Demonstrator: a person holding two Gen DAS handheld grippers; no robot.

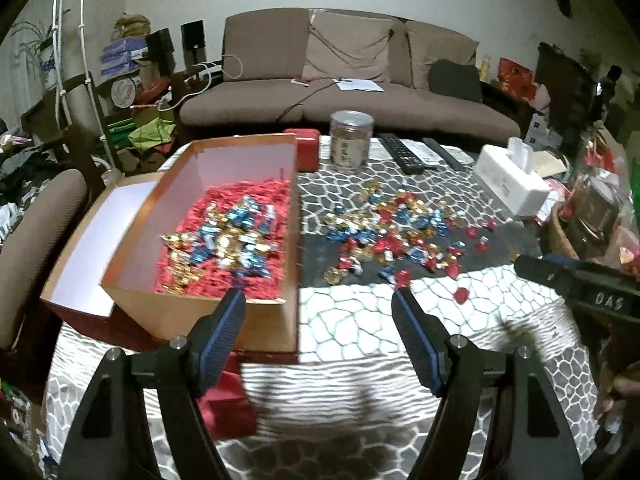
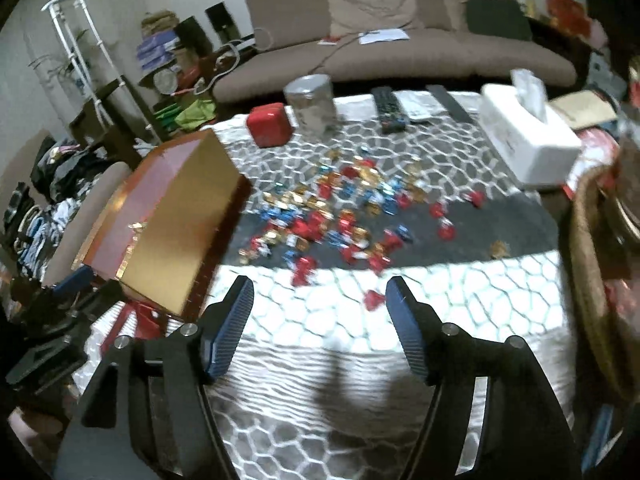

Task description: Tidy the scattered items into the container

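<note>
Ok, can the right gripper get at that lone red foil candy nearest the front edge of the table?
Probably yes. The right gripper is open and empty, and the red foil candy lies alone on the bare patterned tablecloth just ahead of its fingers, with nothing between.

Both wrist views look forward over the table [image 1: 360, 320], sharing the candies [image 2: 340, 216].

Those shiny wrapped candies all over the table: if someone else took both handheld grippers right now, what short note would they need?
Left gripper: open, empty, hovering by the near corner of the open gold cardboard box.
Right gripper: open, empty, above the table's near edge.
Done: a batch of gold and blue foil candies lies on the box's red shredded paper.
Left: many red, blue and gold wrapped candies are scattered on the patterned tablecloth, right of the box; the nearest is a lone red candy.
</note>
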